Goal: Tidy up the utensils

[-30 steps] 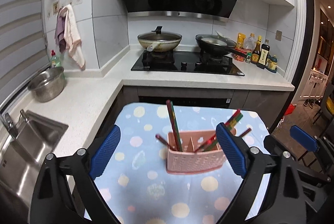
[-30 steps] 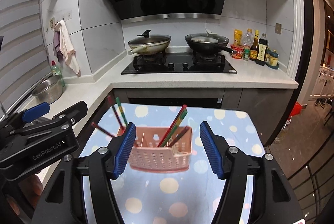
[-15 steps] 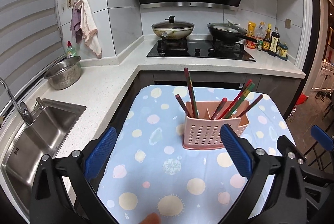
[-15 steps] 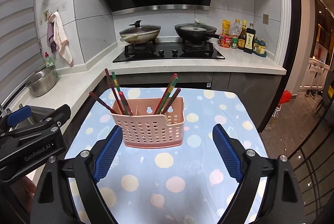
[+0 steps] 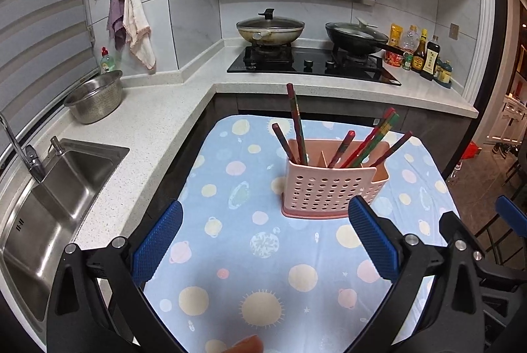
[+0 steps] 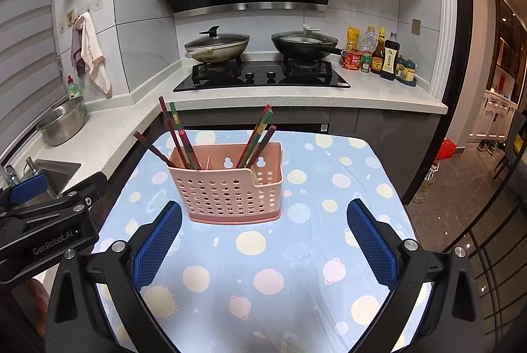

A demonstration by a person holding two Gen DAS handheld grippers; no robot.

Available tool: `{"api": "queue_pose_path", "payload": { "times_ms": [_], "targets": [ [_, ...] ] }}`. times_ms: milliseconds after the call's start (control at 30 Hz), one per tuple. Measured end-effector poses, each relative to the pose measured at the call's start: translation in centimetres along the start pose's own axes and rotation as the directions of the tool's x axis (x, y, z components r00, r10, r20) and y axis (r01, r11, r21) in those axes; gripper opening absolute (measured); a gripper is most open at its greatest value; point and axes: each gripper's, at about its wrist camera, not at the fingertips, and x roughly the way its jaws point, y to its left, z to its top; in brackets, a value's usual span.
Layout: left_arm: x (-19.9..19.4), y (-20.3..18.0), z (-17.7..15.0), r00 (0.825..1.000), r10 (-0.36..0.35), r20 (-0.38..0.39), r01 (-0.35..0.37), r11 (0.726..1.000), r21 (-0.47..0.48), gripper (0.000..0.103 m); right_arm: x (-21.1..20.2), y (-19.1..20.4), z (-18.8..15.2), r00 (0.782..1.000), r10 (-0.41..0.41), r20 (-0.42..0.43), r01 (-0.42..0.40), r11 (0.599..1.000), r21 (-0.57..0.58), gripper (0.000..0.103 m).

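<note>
- Both grippers have drawn back from the pink caddy (image 6: 230, 185), which sits further ahead on the spotted cloth (image 6: 263, 270)
- Left gripper (image 5: 263, 241) wide, empty; right gripper (image 6: 263, 241) opening, nothing between
- Chopsticks (image 6: 257, 135) all stand inside; sorting looks finished

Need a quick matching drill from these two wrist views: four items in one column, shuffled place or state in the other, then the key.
Items
1. pink basket
2. steel colander
3. towels
4. right gripper

Places or states
A. hanging on the wall tiles
B. jaws opening, nothing between them
C. on the counter beside the sink
D. on the blue tablecloth, chopsticks inside

Pairs: 1-D, 2-C, 3-A, 4-B
</note>
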Motion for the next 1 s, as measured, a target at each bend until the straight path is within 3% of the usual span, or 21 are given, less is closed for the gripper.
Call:
{"api": "queue_pose_path", "payload": {
  "times_ms": [1000],
  "targets": [
    [0.04,-0.41,-0.48,1.000,0.023,0.010,-0.023,1.000,0.003,0.096,0.54,-0.14,0.10,1.000,-0.011,-0.010,0.011,1.000,-0.005,0.097]
  ]
}}
